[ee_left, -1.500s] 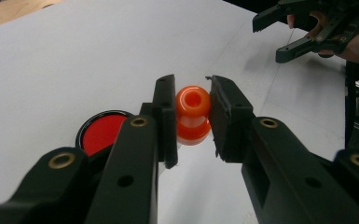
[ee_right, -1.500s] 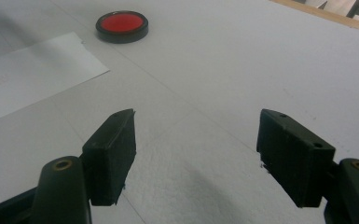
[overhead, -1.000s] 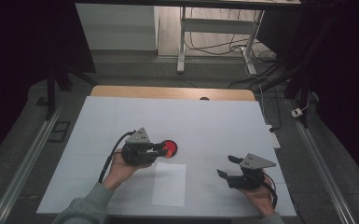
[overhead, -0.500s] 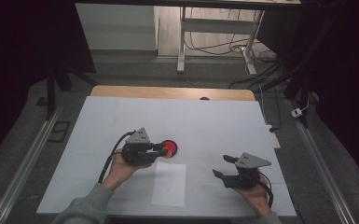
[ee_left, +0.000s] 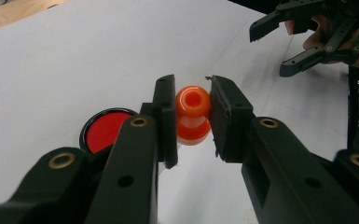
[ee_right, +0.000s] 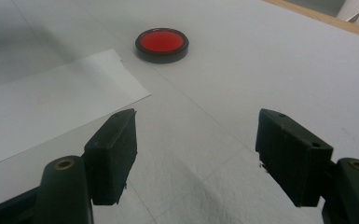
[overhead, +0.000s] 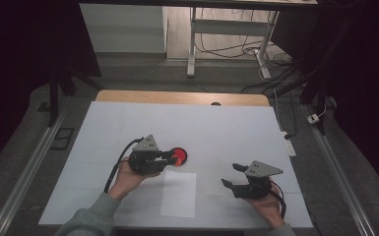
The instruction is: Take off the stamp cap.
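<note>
While left tongs [ee_left: 192,116] pinch an orange piece [ee_left: 192,114] beside the red disc [ee_left: 103,129], right tongs [ee_right: 198,158] gape empty.

right gripper [overhead: 231,175] shifted left, perhaps slightly toward the table's [overhead: 226,128] middle, since a second ago

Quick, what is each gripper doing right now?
Left gripper: shut on a small glossy orange plastic knob-shaped piece, beside the round red pad with a black rim.
Right gripper: open, holding nothing.
</note>
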The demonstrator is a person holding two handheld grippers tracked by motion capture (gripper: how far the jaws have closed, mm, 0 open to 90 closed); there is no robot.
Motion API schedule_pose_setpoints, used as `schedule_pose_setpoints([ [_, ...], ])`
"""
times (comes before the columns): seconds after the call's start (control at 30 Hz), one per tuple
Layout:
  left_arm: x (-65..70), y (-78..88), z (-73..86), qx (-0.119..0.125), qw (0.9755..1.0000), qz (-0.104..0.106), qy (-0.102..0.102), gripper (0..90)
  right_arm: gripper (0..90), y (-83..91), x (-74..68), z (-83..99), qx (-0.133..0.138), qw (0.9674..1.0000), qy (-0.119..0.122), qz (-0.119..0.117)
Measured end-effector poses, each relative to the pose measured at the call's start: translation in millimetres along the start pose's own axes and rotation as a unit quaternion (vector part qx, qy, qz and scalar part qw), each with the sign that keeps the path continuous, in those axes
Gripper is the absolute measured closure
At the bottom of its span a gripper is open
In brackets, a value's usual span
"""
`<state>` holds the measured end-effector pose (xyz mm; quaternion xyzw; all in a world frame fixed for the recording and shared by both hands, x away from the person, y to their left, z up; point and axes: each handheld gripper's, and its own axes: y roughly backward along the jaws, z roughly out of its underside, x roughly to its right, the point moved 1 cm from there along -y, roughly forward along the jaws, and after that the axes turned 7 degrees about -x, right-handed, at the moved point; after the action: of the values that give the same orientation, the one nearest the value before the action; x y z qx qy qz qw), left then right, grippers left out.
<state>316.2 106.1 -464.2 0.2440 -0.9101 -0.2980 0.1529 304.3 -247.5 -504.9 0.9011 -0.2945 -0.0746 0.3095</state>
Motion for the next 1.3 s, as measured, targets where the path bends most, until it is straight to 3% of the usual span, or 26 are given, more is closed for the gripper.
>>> schedule_pose_setpoints([
  [1.3,0.4,-1.5,-0.8,0.003,0.9999,0.010,-0.002,72.4,30.7,-28.8,-20.4,-19.8,-0.001,0.9996,0.011,-0.028],
])
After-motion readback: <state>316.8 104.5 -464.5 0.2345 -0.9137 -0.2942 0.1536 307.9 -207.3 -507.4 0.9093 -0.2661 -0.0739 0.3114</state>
